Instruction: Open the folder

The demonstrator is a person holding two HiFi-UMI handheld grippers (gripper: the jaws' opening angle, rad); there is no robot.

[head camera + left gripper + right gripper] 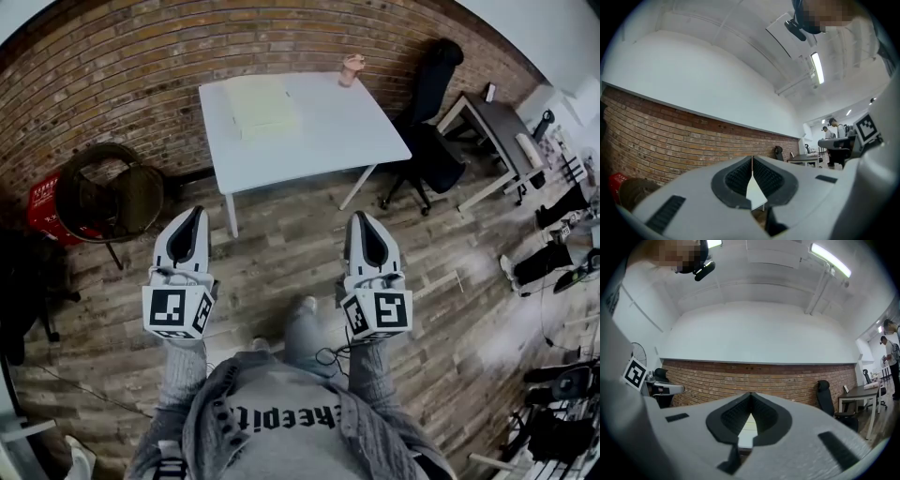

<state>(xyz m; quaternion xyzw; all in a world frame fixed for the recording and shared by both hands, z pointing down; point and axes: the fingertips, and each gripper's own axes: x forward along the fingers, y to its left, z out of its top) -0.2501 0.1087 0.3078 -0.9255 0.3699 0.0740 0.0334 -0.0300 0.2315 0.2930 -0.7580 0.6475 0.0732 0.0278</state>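
Note:
A pale yellow folder (pixel 262 105) lies closed on the far left part of a white table (pixel 328 131) by the brick wall. My left gripper (pixel 195 215) and right gripper (pixel 360 219) hover side by side over the wooden floor, well short of the table's near edge. Both are shut, jaw tips touching, with nothing held. In the left gripper view, my left gripper (pixel 752 158) points toward the brick wall, with a sliver of white table showing through the gap behind the tips. My right gripper (pixel 750 394) frames the table and the folder (pixel 749 424) the same way.
A pink cup-like object (pixel 352 69) stands at the table's far right. A round brown chair (pixel 111 199) and a red crate (pixel 44 202) sit left of the table. A black office chair (pixel 429 122) and a second desk (pixel 494 141) are to the right. People stand far off (pixel 830 133).

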